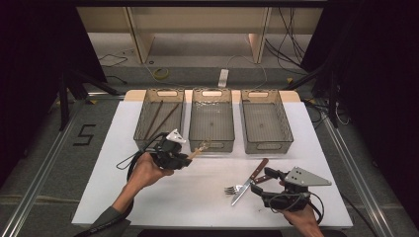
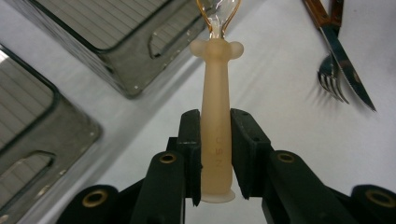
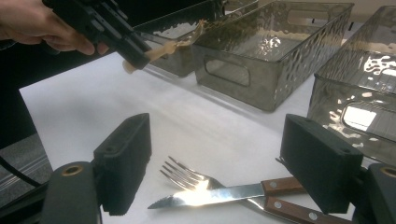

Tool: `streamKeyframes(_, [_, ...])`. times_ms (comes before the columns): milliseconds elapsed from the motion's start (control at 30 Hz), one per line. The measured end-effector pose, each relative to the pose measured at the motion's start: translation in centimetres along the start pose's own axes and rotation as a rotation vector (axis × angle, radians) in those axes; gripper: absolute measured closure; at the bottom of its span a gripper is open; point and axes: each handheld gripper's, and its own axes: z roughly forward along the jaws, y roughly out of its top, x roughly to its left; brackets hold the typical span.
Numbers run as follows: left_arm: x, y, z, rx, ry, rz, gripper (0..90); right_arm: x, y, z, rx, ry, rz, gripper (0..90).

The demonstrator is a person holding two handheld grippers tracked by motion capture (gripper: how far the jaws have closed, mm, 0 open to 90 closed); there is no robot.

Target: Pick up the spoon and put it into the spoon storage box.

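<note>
My left gripper [image 1: 188,156] is shut on the pale tan handle of a small spoon [image 1: 199,149] and holds it above the table, in front of the middle basket [image 1: 211,144]. In the left gripper view both pads clamp the spoon's handle [image 2: 215,116], and its clear amber bowl points away. A steel knife [image 1: 252,180] with a wooden handle lies across a fork [image 1: 230,189] on the white table. Just right of them my right gripper [image 1: 264,185] is open. In the right gripper view the knife [image 3: 219,193] and fork [image 3: 187,177] lie between and ahead of the wide jaws.
Three dark see-through baskets stand in a row at the back. The left basket [image 1: 140,116] holds dark chopsticks [image 1: 157,120]; the right basket [image 1: 267,146] stands beyond the knife. White table surface [image 1: 148,197] spreads at the front left.
</note>
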Motion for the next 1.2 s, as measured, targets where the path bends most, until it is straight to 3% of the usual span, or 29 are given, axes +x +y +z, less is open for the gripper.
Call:
streamKeyframes(333, [1.0, 1.3, -0.2, -0.061, 0.026, -0.03, 74.1, -0.1, 0.0, -0.1, -0.001, -0.001, -0.001, 25.6])
streamKeyframes(467, [1.8, 2.0, -0.3, -0.092, 0.024, -0.064, 74.1, -0.1, 0.0, 0.0, -0.001, 0.0, 0.002, 25.6])
streamKeyframes(767, [2.9, 4.5, -0.3, -0.121, 0.044, -0.087, 74.1, -0.2, 0.0, 0.0, -0.002, -0.001, 0.01, 25.6])
streamKeyframes(867, [3.0, 5.3, 0.0, -0.141, 0.031, -0.098, 74.1, -0.2, 0.0, 0.0, -0.003, 0.0, 0.007, 25.6])
streamKeyframes(967, [3.1, 6.0, 0.5, -0.14, 0.049, -0.091, 74.1, -0.2, 0.0, -0.1, -0.007, 0.0, 0.009, 25.6])
streamKeyframes(1200, [4.6, 7.2, 1.2, -0.149, 0.057, -0.134, 74.1, -0.3, 0.0, -0.1, -0.01, 0.002, 0.01, 25.6])
